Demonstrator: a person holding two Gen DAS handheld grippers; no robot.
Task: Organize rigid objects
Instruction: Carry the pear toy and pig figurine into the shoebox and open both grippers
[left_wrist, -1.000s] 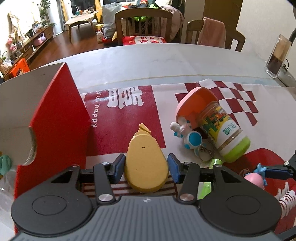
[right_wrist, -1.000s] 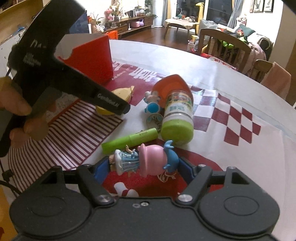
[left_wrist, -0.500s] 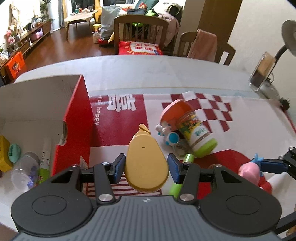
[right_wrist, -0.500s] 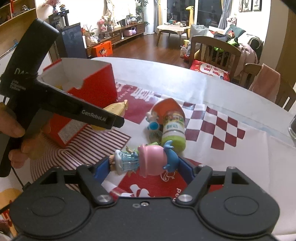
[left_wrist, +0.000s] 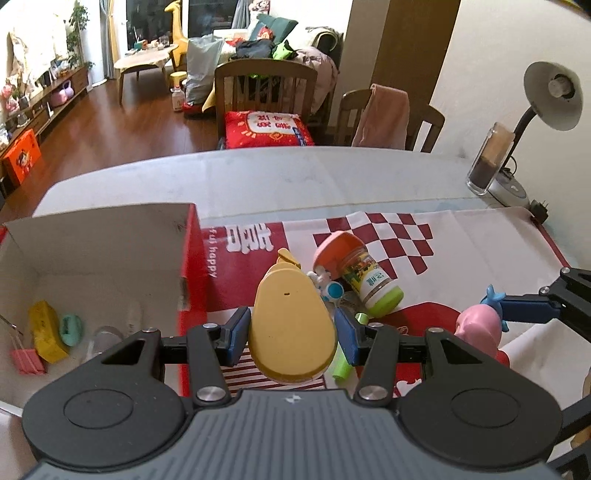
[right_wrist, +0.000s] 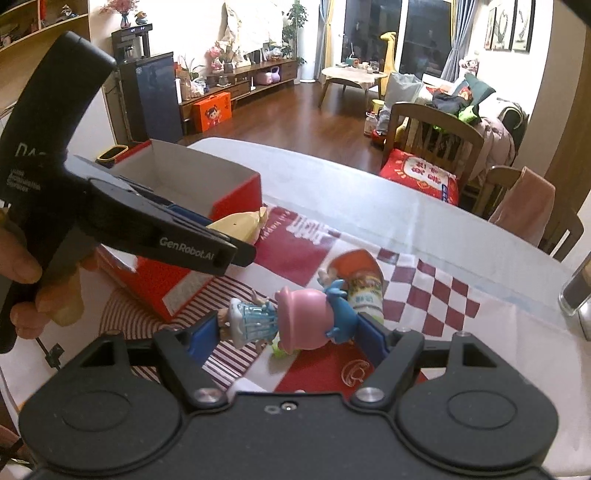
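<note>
Carry step, both loads up off the desk. Left gripper clamped on the yellow pear-shaped toy, centre frame, just right of the red box. Right gripper clamped on the pink-headed figurine, lower centre. Next, probably: swing left over the open box, lower inside clear of the wall, then release. Jar and green marker left on the mat.

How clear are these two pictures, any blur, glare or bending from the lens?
Left wrist view: sharp up close on the yellow toy in the left gripper; strong fisheye bowing of the table edge; the desk lamp is not glaring. Right wrist view: the pink-hatted figurine in the right gripper is crisp; the windows behind the giraffe are dark, the frame corners vignetted.
</note>
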